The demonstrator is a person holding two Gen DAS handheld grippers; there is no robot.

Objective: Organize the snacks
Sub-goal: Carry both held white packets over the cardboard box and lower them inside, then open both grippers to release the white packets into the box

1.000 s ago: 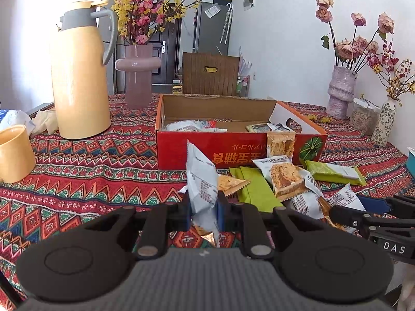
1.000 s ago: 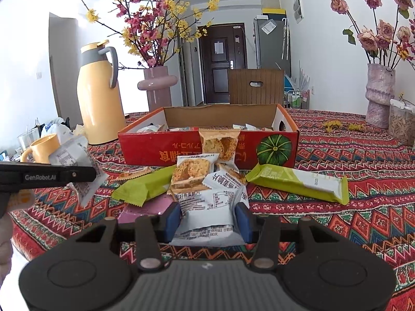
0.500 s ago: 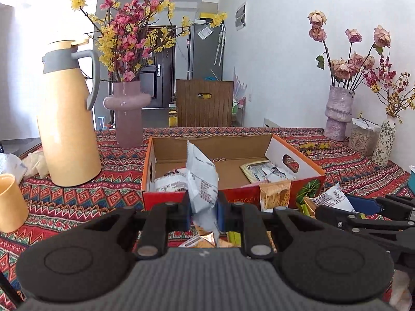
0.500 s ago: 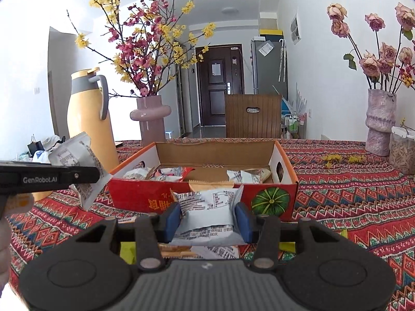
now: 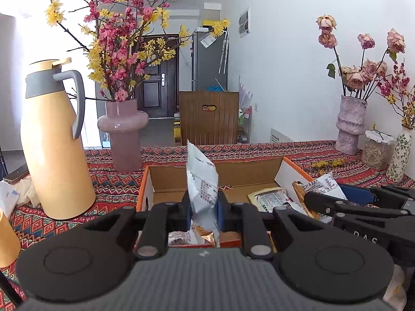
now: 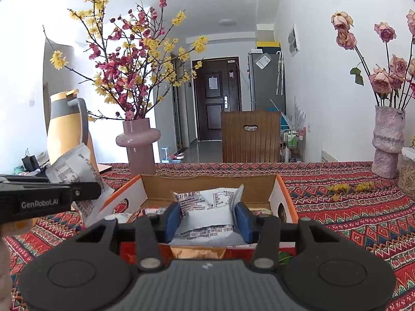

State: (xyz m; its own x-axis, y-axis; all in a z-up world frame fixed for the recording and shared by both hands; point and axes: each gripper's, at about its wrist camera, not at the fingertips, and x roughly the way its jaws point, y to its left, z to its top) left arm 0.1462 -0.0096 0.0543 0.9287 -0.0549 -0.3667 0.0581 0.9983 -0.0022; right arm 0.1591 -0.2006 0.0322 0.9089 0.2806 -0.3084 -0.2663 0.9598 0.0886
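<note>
Covering the desk (image 6: 350, 215) is a patterned cloth, with an open cardboard box (image 6: 281, 194) holding snack packets. Above its near edge, the right gripper (image 6: 207, 219) clamps a white snack packet (image 6: 207, 210) flat. The left gripper (image 5: 202, 211) pinches a thin white packet (image 5: 201, 178) upright, jaws nearly together.

My matt black plastic left gripper (image 5: 202, 208) pinches a crinkled, glossy white foil snack packet (image 5: 202, 184); my right gripper (image 6: 208, 219) clamps a smoother, puffy white packet (image 6: 207, 207). The open box (image 5: 259, 167) is raw brown cardboard inside, on a woven patterned red cloth (image 6: 350, 207).
</note>
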